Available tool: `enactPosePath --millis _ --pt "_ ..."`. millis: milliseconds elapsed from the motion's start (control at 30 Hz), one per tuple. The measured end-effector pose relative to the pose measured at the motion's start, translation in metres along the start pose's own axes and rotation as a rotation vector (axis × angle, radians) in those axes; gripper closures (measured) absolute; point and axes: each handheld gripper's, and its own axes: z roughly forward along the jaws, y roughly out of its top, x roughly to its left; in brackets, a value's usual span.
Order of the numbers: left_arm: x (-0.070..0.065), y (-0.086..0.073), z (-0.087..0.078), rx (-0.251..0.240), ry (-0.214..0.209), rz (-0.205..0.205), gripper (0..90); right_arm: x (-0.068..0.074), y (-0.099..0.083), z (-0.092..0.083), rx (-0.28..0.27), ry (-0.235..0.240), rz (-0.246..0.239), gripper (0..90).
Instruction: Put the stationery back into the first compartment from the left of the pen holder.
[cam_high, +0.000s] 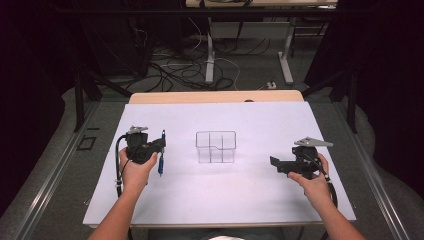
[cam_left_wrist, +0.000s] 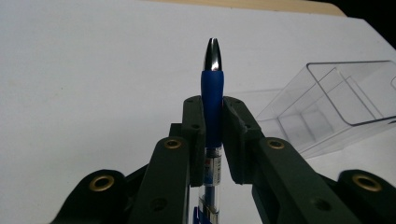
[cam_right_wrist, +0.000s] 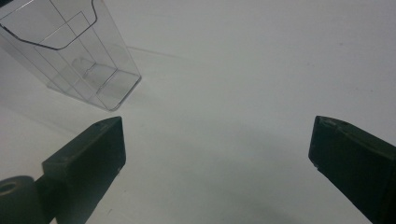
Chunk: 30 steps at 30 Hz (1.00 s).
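Observation:
A blue pen (cam_left_wrist: 212, 100) with a silver tip and a clear barrel is clamped between the jaws of my left gripper (cam_left_wrist: 213, 121), tip pointing away from the camera. In the high view the same pen (cam_high: 161, 152) hangs upright at the left gripper (cam_high: 159, 146), left of a clear plastic compartment holder (cam_high: 215, 146) standing mid-table. That holder (cam_left_wrist: 336, 102) lies to the right in the left gripper view. My right gripper (cam_right_wrist: 217, 149) stands open over bare white surface, nothing between its jaws, with the clear holder (cam_right_wrist: 74, 51) at upper left. From above, the right gripper (cam_high: 276, 165) sits right of the holder.
A white sheet (cam_high: 220, 200) covers the table (cam_high: 215, 96), whose wooden edge shows at the back. Beyond it are desk legs and loose cables (cam_high: 190, 70) on the floor. Metal rails run along both sides of the table.

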Motion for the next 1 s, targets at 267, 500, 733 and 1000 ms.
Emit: enactPosePath --millis 267,500,733,1000 --pt "-0.004 0.005 -0.011 -0.072 -0.011 0.012 80.0 0.001 0.000 0.001 0.005 -0.010 -0.011 3.3" --pt "-0.010 0.011 -0.017 -0.112 -0.024 0.019 80.0 0.002 0.000 0.002 0.019 -0.016 -0.021 2.7" --pt "-0.018 0.020 -0.020 -0.135 -0.040 0.029 80.0 0.002 0.000 0.003 0.022 -0.028 -0.022 0.0" --pt "-0.028 0.029 -0.023 -0.173 -0.059 0.034 80.0 0.003 0.000 0.004 0.028 -0.033 -0.021 0.0"
